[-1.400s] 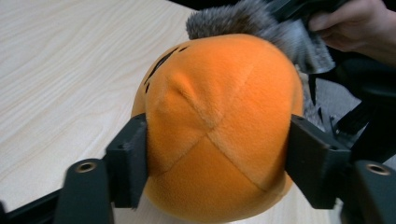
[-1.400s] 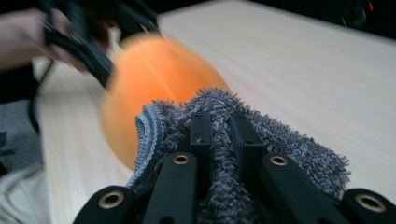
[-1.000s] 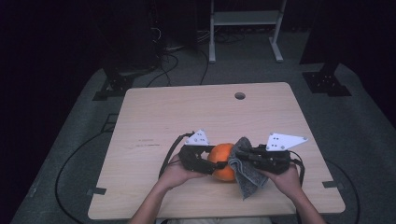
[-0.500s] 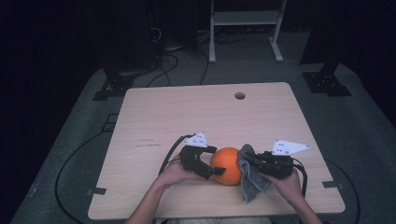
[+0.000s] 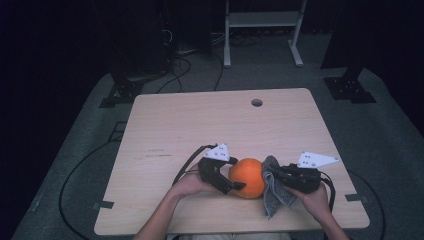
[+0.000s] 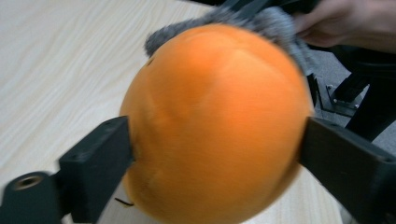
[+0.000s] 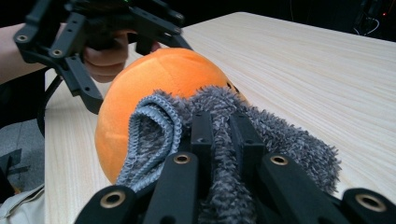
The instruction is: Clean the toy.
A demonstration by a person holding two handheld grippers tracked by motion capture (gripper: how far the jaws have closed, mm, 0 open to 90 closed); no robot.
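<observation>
Near the table's front edge, left gripper [image 5: 239,185] jaws, just opening, straddle soft light orange ball [image 5: 248,177], best held across middle; right gripper [image 5: 276,173] pinches limp grey cloth [image 5: 273,194].

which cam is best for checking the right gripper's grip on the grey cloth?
Right gripper view: the right gripper has its jaws shut on the grey cloth, pressed against the orange ball. High view shows the cloth hanging small from it. Left gripper view shows just a fringe behind the ball.
</observation>
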